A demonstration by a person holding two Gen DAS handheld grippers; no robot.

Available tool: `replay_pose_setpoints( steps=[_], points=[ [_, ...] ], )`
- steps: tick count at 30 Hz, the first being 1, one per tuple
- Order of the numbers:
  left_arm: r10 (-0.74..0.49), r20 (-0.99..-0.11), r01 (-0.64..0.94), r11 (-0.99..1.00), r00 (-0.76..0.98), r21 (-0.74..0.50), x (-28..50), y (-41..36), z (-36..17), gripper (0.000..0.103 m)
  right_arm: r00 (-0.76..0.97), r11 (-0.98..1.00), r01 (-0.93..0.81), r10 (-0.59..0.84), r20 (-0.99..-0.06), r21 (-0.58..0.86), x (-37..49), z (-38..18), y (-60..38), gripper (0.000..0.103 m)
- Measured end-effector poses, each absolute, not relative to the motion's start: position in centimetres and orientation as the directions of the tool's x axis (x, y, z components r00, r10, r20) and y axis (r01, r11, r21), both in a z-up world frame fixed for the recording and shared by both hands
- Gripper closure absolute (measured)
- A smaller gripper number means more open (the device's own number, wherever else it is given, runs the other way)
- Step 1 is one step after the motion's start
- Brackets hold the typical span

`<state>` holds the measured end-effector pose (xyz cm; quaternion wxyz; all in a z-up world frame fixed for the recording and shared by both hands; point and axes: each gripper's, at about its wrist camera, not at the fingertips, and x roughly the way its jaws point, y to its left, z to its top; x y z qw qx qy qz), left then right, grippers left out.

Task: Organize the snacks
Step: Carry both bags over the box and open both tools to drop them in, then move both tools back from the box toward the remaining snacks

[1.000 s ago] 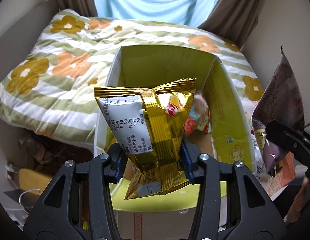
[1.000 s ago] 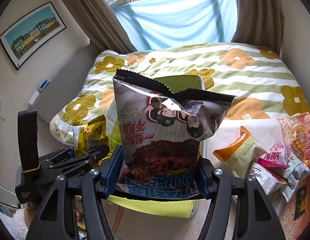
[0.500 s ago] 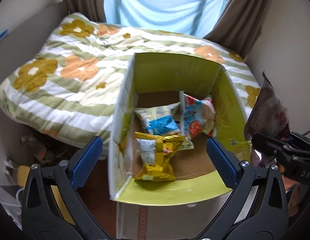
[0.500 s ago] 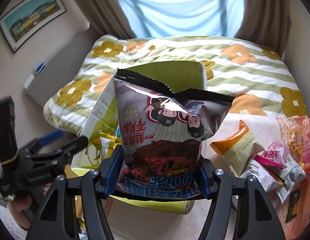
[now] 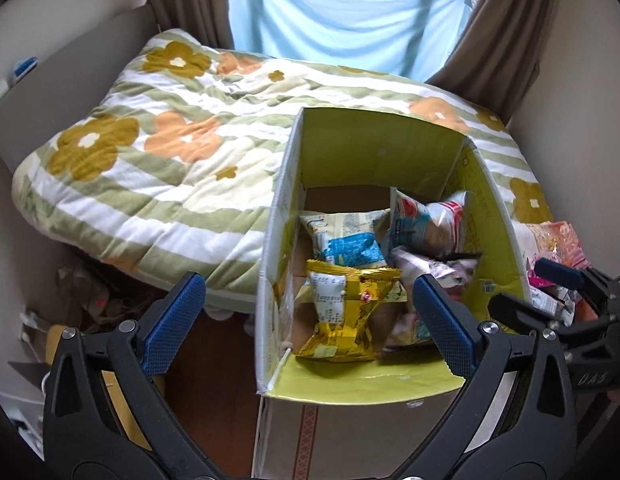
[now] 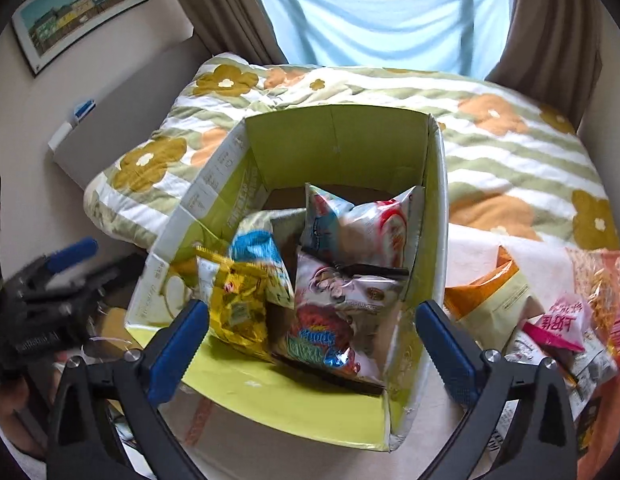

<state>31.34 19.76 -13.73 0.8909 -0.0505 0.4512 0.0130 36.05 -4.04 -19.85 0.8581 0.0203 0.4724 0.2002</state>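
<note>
An open cardboard box with green flaps [image 5: 373, 148] [image 6: 333, 140] stands in front of the bed. Inside lie a gold snack bag [image 5: 345, 312] [image 6: 238, 308], a blue and white bag [image 5: 345, 240] [image 6: 262, 252], a red and white bag [image 5: 429, 224] [image 6: 365, 228] and a dark chocolate crunch bag [image 6: 333, 320] [image 5: 437, 272]. My left gripper [image 5: 306, 324] is open and empty above the box's near left side. My right gripper [image 6: 310, 344] is open and empty above the box's near edge. Each gripper shows at the edge of the other's view.
A flowered quilt [image 5: 170, 148] covers the bed behind the box. Several loose snack packs [image 6: 549, 320] lie on a white cloth right of the box. Clutter [image 5: 82, 296] sits on the floor to the left. Curtains and a blue sheet hang at the back.
The left gripper opened and dropped the gold bag into the box. Then the right gripper opened and dropped the chocolate crunch bag into the box. Both grippers are now empty.
</note>
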Motion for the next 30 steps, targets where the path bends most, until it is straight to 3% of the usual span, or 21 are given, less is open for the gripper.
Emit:
replay_pose_setpoints(
  steps=[16,30],
  points=[
    [-0.067,-0.782,-0.033,0.993,0.619,-0.111,29.4,17.0,-11.7,0.0,0.541,0.917,-0.342,0.371,-0.755,0.206,33.4,-16.4,-6.9,0.0],
    [-0.183,-0.742,0.161,0.982,0.645,-0.102,27.6,6.8,-8.6,0.0,0.668,0.956,-0.251,0.286,-0.687,0.154,30.4,-11.9,-17.7,0.0]
  ],
)
